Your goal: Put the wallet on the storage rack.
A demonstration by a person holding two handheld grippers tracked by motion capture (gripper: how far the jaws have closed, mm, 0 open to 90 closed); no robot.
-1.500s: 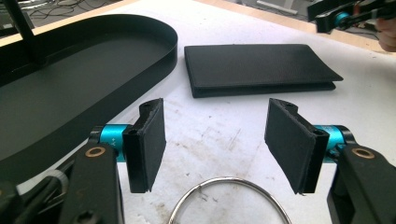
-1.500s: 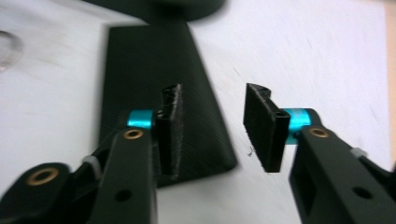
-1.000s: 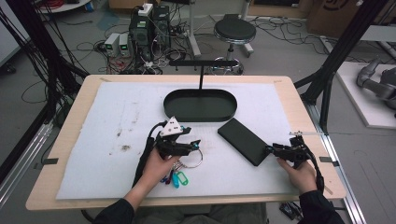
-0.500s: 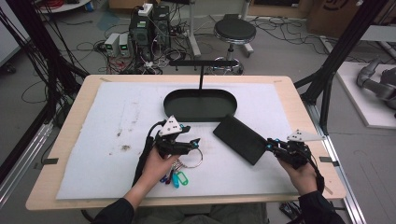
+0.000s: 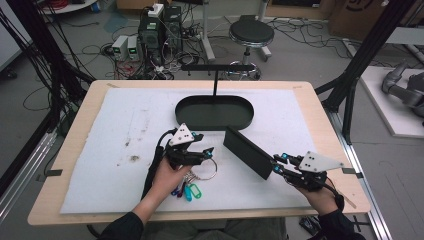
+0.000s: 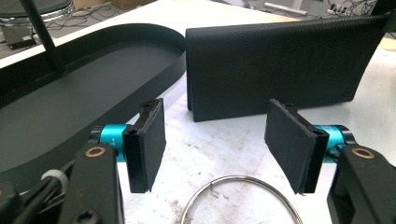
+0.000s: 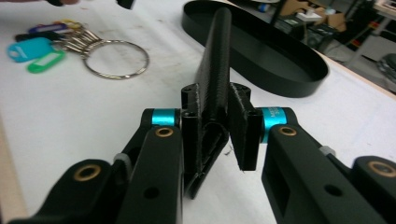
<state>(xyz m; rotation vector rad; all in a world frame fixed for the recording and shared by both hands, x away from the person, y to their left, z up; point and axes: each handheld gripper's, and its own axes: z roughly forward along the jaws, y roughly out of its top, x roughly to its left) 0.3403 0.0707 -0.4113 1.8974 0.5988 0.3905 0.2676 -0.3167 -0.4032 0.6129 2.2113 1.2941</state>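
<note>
High view and both gripper views, one moment. The right gripper [image 5: 276, 163], at about 4 o'clock on the white-covered wooden worktop [image 5: 125, 125], is holding a flat black textured wallet [image 5: 247, 151] by its near corner. The wallet is standing tilted on its long edge, its far end pointing toward 11 o'clock at the black oval metal tray [image 5: 214, 118] with an upright T-shaped post. In the right gripper view the wallet's edge is sitting between the two pads; the left pad is flat against it, while the right pad [image 7: 243, 128] seems to be touching it only lightly, though the angle leaves this unsure. These jaws have just been closing and then easing slightly, with the wallet between them.

The left gripper [image 5: 206, 152], near the centre of the worktop, is hovering with its jaws wide and nothing between the pads. A large steel key ring [image 6: 240, 198] is lying just below and between the open jaws, carrying keys with coloured plastic tags [image 5: 187, 190] that trail toward 6 o'clock.

Judged progress: the wallet is lifted but not yet in the tray, which is holding nothing, so the carry and release are remaining. The key ring is lying ungrasped on the worktop; its pickup is likewise remaining.
</note>
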